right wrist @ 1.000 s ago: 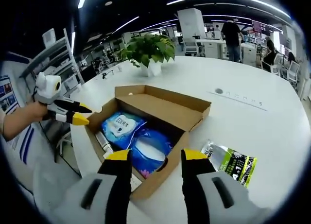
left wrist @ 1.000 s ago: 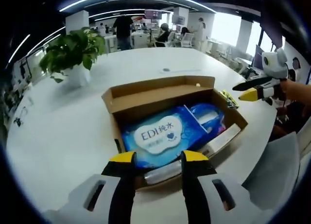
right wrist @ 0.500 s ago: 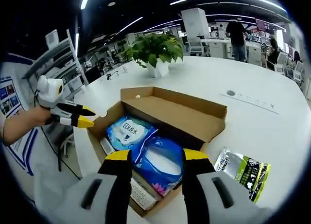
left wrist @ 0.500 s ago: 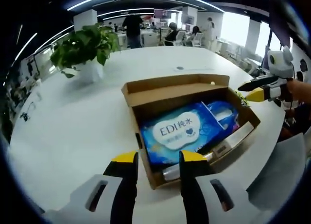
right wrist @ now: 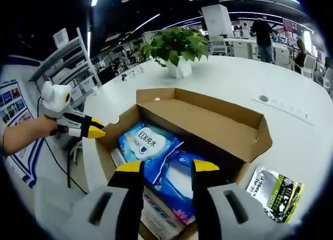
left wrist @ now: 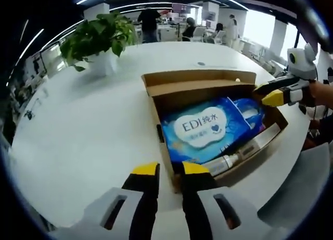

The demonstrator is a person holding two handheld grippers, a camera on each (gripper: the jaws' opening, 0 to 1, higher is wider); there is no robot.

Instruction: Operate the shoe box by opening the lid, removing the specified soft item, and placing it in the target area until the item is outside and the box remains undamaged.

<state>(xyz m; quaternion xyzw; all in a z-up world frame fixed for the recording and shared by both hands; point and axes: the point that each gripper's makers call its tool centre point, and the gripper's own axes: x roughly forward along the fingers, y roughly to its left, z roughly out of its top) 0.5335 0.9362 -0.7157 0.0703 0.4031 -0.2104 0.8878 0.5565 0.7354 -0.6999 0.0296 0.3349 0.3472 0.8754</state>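
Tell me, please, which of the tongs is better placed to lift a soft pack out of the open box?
Probably the right tongs: open, directly above the blue soft packs in the shoe box. The left tongs sit at the box's outer corner, jaws nearly closed.

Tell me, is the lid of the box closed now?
No, in the right gripper view the box stands open, and the blue wipes pack lies in plain sight inside it.

left claw (left wrist: 164, 169) nearly closed (narrow gap), right claw (right wrist: 162, 166) parted, both gripping nothing.
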